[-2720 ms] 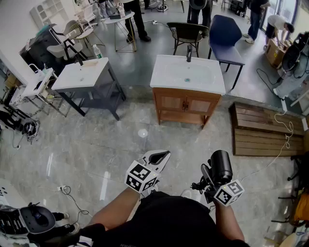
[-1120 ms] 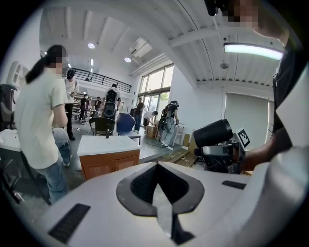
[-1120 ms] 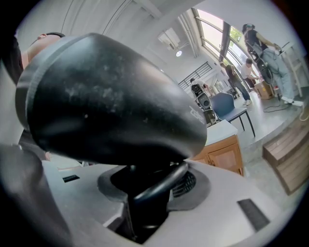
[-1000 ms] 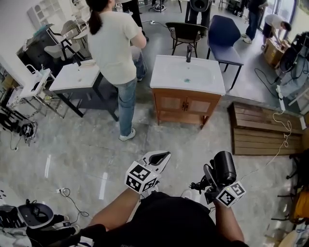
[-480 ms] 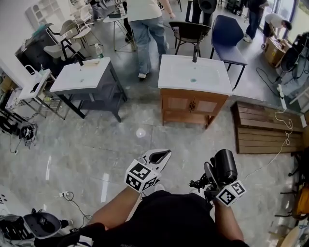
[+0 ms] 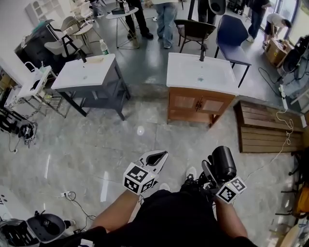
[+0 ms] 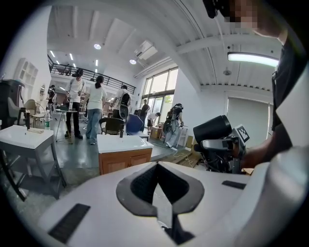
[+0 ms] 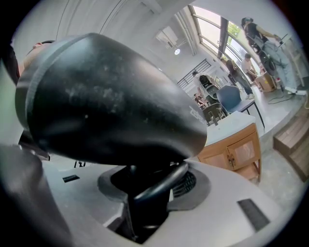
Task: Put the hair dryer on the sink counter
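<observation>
Hair dryer (image 6: 222, 162), likely rigid, smooth and top-heavy, is riding in the right gripper (image 6: 208, 172), jaws clamping its handle, the soundest hold. The sink table (image 6: 183, 73) is lying well apart at 12 o'clock, and the left gripper (image 6: 157, 157) is carrying nothing, jaws closed.

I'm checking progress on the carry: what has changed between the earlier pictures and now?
The passer-by in jeans who stood beside the wooden sink cabinet has walked off to the back; that cabinet now sits further right in the head view. Unchanged: right gripper clamped on the hair dryer, left gripper shut and empty.
</observation>
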The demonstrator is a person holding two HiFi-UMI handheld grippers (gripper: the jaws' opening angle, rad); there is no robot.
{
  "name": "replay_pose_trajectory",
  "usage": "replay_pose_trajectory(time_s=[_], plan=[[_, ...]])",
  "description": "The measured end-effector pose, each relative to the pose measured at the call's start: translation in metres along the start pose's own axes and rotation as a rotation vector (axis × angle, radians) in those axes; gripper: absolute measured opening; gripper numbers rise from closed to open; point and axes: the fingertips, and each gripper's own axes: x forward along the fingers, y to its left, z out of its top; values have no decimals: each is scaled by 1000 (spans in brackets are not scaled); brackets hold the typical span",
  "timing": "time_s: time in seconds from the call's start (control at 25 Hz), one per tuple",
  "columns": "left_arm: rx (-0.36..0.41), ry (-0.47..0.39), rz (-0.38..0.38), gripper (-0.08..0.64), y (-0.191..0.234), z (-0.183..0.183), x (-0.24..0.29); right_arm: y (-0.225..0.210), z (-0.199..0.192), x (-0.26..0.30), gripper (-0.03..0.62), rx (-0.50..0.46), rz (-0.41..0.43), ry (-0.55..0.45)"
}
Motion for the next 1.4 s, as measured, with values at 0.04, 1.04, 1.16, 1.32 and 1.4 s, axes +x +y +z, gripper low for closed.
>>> replay_pose_trajectory(time_s=[0.04,1.04,1.16,1.32,1.4], plan=[[-1,-4,7,0,4,0,-3,2,0,5,167,0,6,2],[-36,2,107,0,124,53,60,-79,49,149,167,127,81,-3],[-18,3,112,0,139,73,81,-99,71,169,167,121,82,-17],[-2,8,127,0,161,93,111,-123,96,188,167,95,97,-26],[10,5,129,0,169,101,129,-140,104,194,167,84,92,-28]])
